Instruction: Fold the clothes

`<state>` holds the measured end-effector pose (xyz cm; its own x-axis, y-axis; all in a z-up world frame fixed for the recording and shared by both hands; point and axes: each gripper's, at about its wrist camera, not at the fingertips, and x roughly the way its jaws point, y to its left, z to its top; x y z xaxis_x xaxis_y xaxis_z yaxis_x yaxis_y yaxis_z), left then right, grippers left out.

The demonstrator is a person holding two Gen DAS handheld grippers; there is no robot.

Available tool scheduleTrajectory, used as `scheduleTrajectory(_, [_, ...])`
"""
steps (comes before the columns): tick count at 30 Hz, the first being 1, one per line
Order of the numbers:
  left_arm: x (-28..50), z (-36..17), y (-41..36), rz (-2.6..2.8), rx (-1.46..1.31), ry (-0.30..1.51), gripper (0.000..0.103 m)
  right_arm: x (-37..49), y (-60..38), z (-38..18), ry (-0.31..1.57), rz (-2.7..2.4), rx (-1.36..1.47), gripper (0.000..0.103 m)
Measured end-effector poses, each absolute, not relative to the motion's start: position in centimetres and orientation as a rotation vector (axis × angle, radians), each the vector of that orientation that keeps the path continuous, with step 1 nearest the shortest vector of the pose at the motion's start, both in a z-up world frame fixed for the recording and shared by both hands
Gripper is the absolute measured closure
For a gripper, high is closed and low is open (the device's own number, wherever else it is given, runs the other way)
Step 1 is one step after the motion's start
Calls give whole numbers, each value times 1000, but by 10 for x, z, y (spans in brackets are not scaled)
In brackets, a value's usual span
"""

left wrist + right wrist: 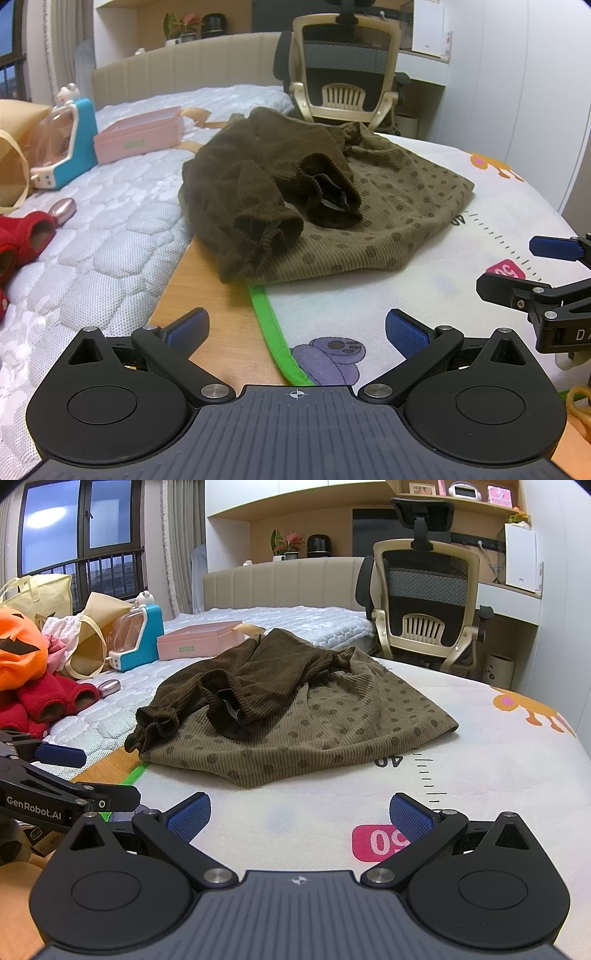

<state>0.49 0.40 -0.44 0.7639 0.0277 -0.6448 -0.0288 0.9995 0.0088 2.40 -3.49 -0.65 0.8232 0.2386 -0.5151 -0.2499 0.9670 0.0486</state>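
A brown corduroy garment (314, 192) with a dotted lighter skirt part lies crumpled on a white play mat (424, 295); its dark sleeves are bunched on top. The right wrist view has the same garment (295, 709) ahead on the mat (480, 775). My left gripper (295, 332) hovers open before the garment's near edge, over the mat's green border, nothing between its fingers. My right gripper (300, 814) is open too, a short way in front of the garment's hem. Each gripper shows at the other view's side: the right gripper (532, 266), the left gripper (81, 775).
A wooden board (207, 295) lies under the mat on a quilted mattress (110, 229). A pink box (138, 138), a blue toy (70, 147), red clothes (48, 701), an orange pumpkin plush (18, 646) and bags crowd the left. An office chair (424, 602) stands behind.
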Motion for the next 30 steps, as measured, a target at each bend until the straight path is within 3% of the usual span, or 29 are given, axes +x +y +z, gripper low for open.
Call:
scheduleTrajectory(7, [11, -5, 5, 28, 13, 707, 0, 25, -31, -4, 547, 269, -86, 0])
scheduleTrajectory(16, [51, 12, 25, -110, 62, 653, 0, 78, -34, 5, 521, 153, -600, 0])
scheduleTrajectory(23, [140, 22, 93, -173, -241, 699, 0, 194, -67, 20, 665, 242, -247, 0])
scheduleTrajectory(30, [215, 13, 134, -159, -368, 712, 0, 273, -75, -20, 782, 260, 0, 0])
